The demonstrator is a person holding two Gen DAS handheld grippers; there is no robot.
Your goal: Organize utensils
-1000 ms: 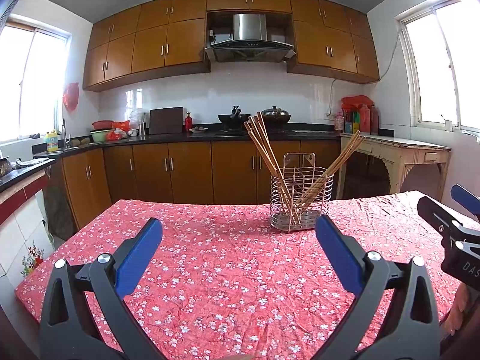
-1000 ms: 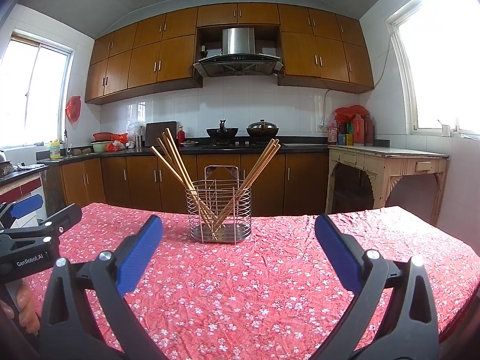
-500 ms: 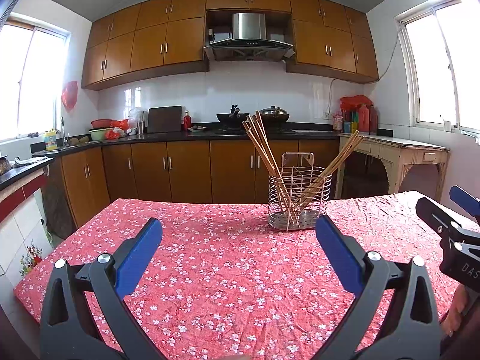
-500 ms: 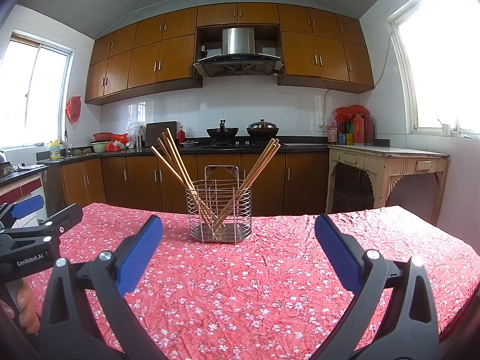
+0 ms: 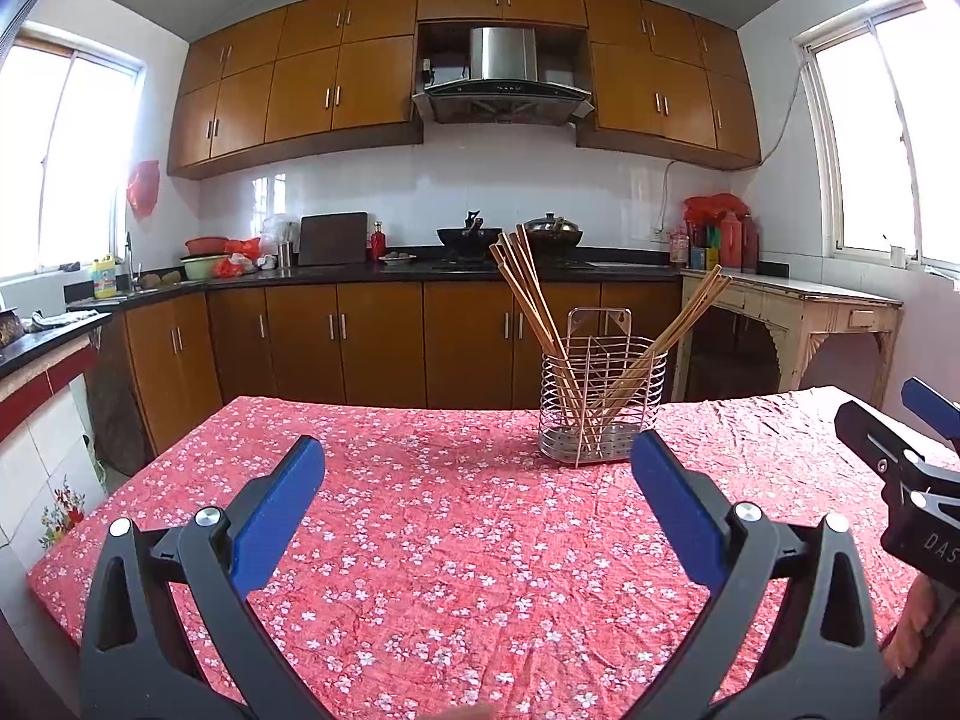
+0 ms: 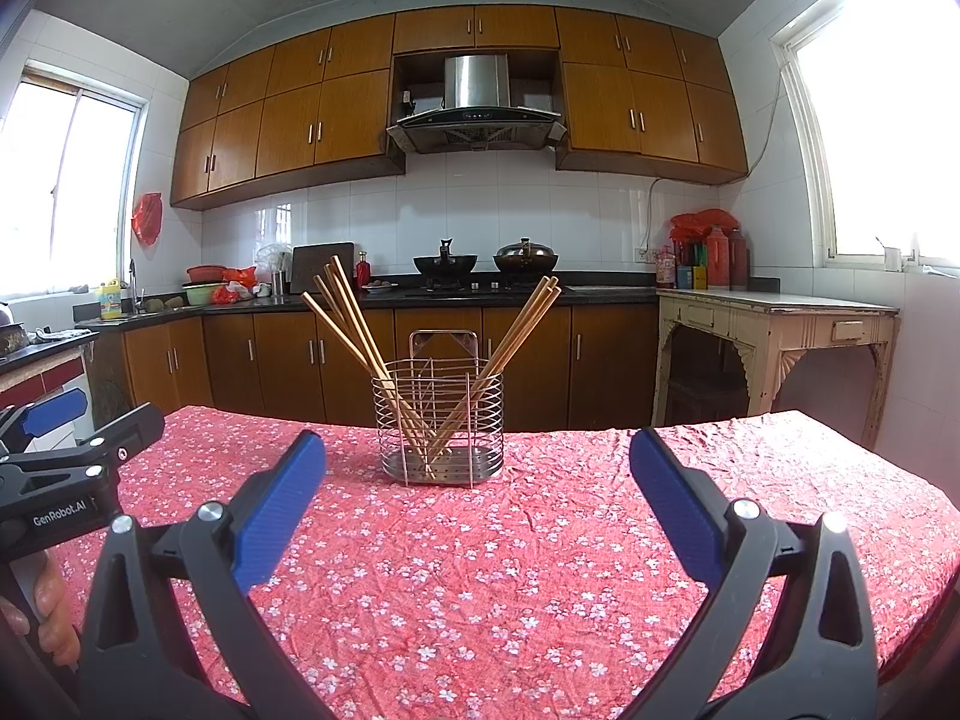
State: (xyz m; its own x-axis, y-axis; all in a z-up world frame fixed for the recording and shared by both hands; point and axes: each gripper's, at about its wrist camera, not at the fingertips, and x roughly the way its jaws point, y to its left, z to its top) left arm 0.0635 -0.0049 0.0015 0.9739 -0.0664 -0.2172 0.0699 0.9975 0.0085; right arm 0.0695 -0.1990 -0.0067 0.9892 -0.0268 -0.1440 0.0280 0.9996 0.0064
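We see a wire utensil holder (image 6: 439,420) standing upright on the red flowered tablecloth (image 6: 510,588), a little left of centre in the right wrist view and right of centre in the left wrist view (image 5: 602,405). Inside it sit wooden chopsticks in two bunches, bottoms resting on the holder's perforated base and long axes tilted away from each other in a V. The left bunch of chopsticks (image 6: 351,324) leans with its upper ends pointing to the upper left of the frame; the right bunch of chopsticks (image 6: 522,324) leans with its upper ends pointing to the upper right. In the left wrist view the same two bunches show, one (image 5: 531,294) leaning up-left and the other (image 5: 690,315) up-right. Our right gripper (image 6: 477,480) fills the lower part of its frame, its blue-padded fingers (image 6: 279,516) spread wide with nothing between them but cloth. Our left gripper (image 5: 477,483) is likewise spread wide and holds nothing. Both hover above the tablecloth, well short of the holder. At the lower left edge of the right wrist view we catch the left gripper from the side with a hand (image 6: 51,618) around its grip.
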